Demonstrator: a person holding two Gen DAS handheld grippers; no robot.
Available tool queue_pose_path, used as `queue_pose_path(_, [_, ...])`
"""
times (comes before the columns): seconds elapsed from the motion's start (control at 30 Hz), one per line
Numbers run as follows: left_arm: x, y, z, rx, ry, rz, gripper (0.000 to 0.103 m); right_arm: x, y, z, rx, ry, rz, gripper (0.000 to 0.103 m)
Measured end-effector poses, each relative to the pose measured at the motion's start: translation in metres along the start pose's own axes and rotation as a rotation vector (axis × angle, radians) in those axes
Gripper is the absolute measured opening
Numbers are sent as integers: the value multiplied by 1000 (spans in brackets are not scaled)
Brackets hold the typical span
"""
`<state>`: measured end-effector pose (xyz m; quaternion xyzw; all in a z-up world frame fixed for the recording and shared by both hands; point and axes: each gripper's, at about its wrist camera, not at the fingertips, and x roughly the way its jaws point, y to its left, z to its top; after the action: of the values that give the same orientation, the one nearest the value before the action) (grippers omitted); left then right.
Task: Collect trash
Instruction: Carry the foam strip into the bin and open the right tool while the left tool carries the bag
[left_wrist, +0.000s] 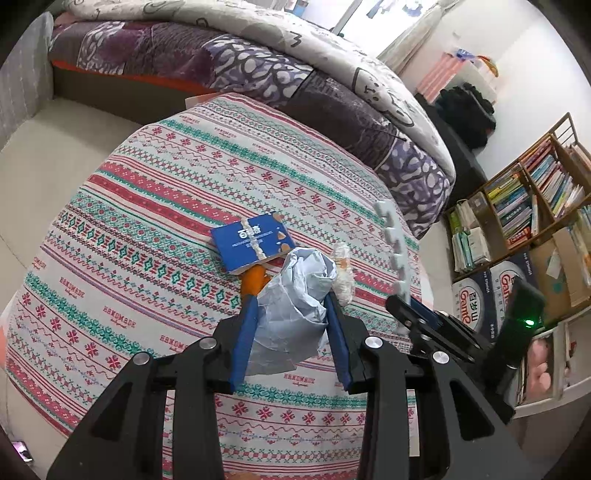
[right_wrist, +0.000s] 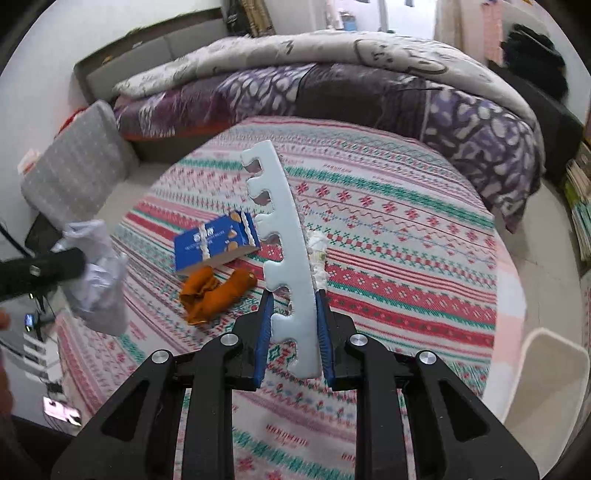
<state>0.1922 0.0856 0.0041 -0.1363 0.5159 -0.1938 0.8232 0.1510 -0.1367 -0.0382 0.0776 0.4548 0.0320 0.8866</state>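
Note:
My left gripper (left_wrist: 291, 295) is shut on a crumpled pale blue-grey bag (left_wrist: 295, 306), held above the patterned tablecloth (left_wrist: 147, 221). My right gripper (right_wrist: 294, 291) is shut on a long pale foam strip with notches (right_wrist: 286, 236), which sticks up and away from the jaws. On the cloth lie a blue snack box (right_wrist: 216, 243), an orange wrapper (right_wrist: 218, 291) just in front of it, and a crumpled clear plastic wrapper (right_wrist: 318, 258) partly hidden behind the strip. In the right wrist view the left gripper with the bag (right_wrist: 98, 280) is at the far left.
A bed with a purple patterned quilt (right_wrist: 369, 88) runs behind the table. A bookshelf (left_wrist: 528, 199) and cardboard boxes (left_wrist: 491, 295) stand at the right. A grey cushion (right_wrist: 74, 170) lies on the floor at the left. A white chair (right_wrist: 546, 376) stands by the table's right edge.

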Motion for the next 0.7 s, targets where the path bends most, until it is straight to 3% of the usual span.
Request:
queue_pose_path(0.23, [1,-17,-4,31,-8,-18,37,-31,-23,-16,120,-24,-14,22])
queue_pose_path(0.7, [27,-55,-16,93,16,-7,37,-38,-90,-49,314,-15,-97,22])
